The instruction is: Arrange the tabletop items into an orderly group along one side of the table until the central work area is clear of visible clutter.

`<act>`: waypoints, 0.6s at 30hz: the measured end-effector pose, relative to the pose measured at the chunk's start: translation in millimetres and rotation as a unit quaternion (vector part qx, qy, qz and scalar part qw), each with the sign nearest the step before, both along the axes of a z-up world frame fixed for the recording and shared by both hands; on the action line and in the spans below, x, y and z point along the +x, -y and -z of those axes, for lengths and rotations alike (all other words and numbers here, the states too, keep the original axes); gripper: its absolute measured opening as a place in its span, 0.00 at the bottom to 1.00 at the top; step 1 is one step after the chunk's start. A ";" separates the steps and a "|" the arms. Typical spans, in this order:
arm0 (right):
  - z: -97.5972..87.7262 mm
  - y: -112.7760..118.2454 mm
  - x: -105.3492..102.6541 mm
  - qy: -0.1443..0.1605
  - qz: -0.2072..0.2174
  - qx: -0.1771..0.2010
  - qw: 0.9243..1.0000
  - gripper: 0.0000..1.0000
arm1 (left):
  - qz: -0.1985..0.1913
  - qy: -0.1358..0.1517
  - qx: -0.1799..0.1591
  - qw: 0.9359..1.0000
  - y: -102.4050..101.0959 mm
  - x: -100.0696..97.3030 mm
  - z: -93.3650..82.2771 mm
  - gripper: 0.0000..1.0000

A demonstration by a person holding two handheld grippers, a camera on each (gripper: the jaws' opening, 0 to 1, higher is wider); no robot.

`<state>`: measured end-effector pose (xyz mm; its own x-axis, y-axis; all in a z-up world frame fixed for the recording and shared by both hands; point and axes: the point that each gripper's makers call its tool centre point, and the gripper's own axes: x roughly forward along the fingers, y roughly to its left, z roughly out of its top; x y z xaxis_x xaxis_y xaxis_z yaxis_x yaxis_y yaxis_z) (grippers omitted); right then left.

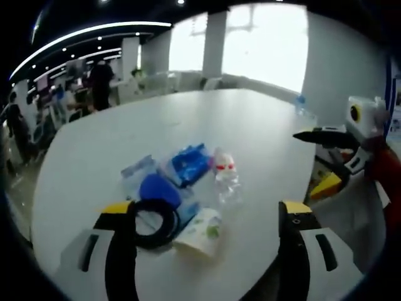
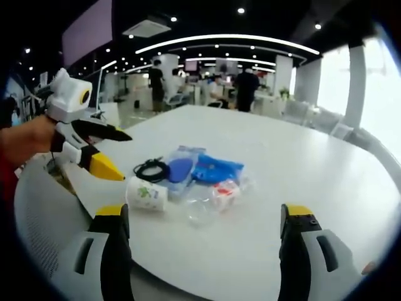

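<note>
Lying bunched together on the white worktop (image 2: 301,169), toward one edge rather than its middle: a paper cup (image 2: 146,194) tipped on its side, a coil of black cable (image 2: 151,169), a dark blue rounded item (image 2: 180,168) on a clear packet, a blue pouch (image 2: 216,169) and a crumpled clear plastic bottle (image 2: 216,195) with a red label. Same cluster in the left gripper view, with the cable (image 1: 153,222) nearest, the cup (image 1: 202,231) beside it, the blue pouch (image 1: 188,164) and bottle (image 1: 227,179) beyond. Touching or overlapping, mostly, so already a group, though loose and not squared up; probably gathered close so the broad far part of the worktop stays bare. Left hand-held gripper (image 1: 210,251) poised above the near side of the pile, jaws spread wide, grasping nothing; likely lined up for the cable or cup. Right hand-held gripper (image 2: 207,251) likewise released and empty, jaws wide, hovering short of the bottle. Each also visible from the other's camera, held off to the side and apart from the items. Beyond: office space with ceiling lights, bright windows, and people standing well away.
</note>
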<state>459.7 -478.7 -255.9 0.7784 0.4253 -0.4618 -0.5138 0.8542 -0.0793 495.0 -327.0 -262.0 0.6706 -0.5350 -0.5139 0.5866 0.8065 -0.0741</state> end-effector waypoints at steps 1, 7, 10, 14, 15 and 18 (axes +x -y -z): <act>0.5 0.6 -0.1 -0.001 0.001 0.000 1.000 0.99 | 0.005 0.003 -0.001 1.000 4.3 2.6 -0.9 0.91; 0.0 0.9 0.1 0.002 0.002 0.001 1.000 0.99 | 0.036 0.015 -0.002 0.999 35.4 21.2 -2.9 0.90; -0.2 0.4 0.0 0.003 0.001 0.001 1.000 0.99 | 0.051 0.008 -0.014 0.999 52.7 34.0 0.6 0.89; -0.5 0.2 -0.3 0.004 0.002 0.001 1.000 0.99 | 0.059 -0.013 -0.029 0.998 70.5 48.2 10.5 0.87; -0.5 0.3 -0.1 0.005 0.002 0.001 1.000 0.99 | 0.060 -0.015 -0.026 0.998 73.4 51.7 13.1 0.86; 0.0 0.5 0.4 0.005 0.003 0.000 1.000 0.99 | 0.062 -0.027 -0.016 0.998 81.8 59.9 21.2 0.83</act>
<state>460.1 -479.2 -255.9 0.7851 0.4215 -0.4538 -0.5084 0.8571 -0.0834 554.9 -408.7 -283.2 0.5705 -0.6282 -0.5290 0.6756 0.7252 -0.1326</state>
